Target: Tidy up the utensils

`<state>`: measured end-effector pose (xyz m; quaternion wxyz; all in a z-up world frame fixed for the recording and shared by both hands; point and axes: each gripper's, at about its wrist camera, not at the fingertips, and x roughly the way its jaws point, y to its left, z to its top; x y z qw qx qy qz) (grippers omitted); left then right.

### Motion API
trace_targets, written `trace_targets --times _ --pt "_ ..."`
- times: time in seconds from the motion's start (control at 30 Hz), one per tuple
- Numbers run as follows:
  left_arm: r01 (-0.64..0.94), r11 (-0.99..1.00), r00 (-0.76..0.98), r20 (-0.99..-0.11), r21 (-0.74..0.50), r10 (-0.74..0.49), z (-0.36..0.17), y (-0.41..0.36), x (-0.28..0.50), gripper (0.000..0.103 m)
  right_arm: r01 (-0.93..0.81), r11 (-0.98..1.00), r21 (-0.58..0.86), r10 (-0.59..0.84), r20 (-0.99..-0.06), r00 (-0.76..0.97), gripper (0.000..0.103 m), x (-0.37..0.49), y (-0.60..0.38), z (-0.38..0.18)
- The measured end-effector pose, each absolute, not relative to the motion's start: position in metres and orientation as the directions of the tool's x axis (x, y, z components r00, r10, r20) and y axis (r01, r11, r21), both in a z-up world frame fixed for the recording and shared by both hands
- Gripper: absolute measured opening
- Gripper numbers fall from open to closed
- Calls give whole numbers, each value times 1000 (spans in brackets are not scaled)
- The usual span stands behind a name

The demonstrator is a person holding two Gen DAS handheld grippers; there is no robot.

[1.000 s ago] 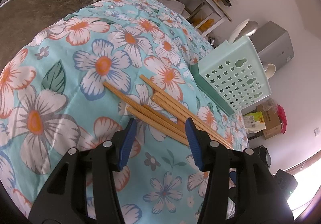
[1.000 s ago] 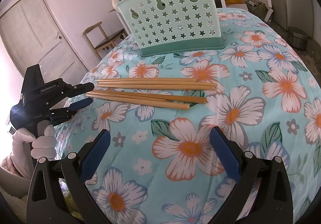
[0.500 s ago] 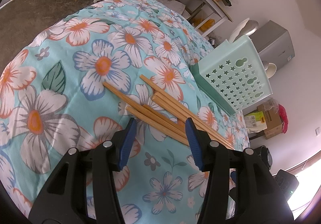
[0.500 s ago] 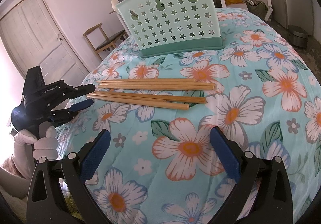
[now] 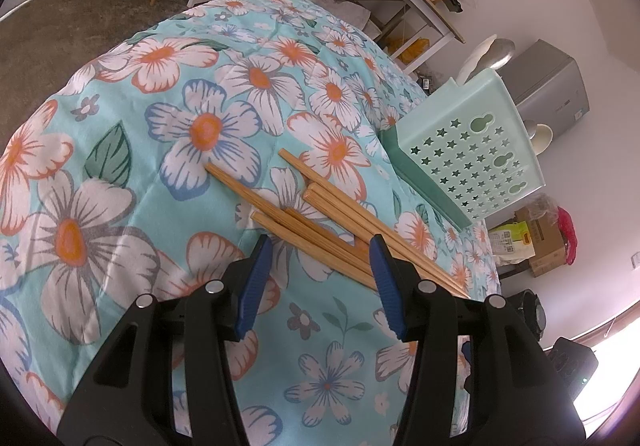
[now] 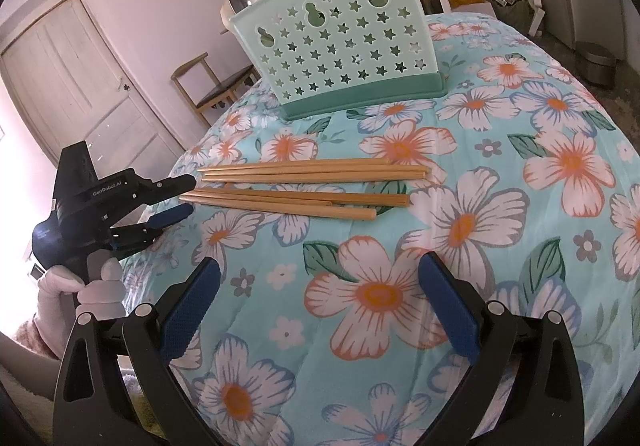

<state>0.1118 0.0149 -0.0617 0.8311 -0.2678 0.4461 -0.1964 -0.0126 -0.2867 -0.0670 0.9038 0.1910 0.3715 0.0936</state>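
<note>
At far left the left gripper point(image 6: 182, 198) hovers half-spread over the thin tips of smooth wooden chopsticks point(image 6: 304, 186) lying on flowered quilted cloth point(image 6: 480, 206). The right gripper point(image 6: 320, 298), spread wide, stays nearer. The star-punched mint plastic holder point(image 6: 340, 46) stands beyond.

The chopsticks point(image 6: 312, 182) look like matt, fine-grained wood. The utensil basket point(image 6: 340, 46) is smooth, slightly glossy mint plastic with punched stars. A soft quilted floral cloth point(image 6: 500, 246) covers the tabletop. Each gripper point(image 5: 320, 278) is matt black plastic with blue textured pads point(image 6: 188, 310).
</note>
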Motion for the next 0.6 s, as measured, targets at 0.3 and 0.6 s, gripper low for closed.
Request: trace_targets --times 0.3,0.6 --pt "86 780 526 -637 -620 -564 -61 15 112 48 -30 912 410 311 -640 703 97 -12 -286 -67" --pt "69 783 529 -643 -618 -554 -64 23 112 38 -30 913 406 313 -653 690 97 -12 -288 -67"
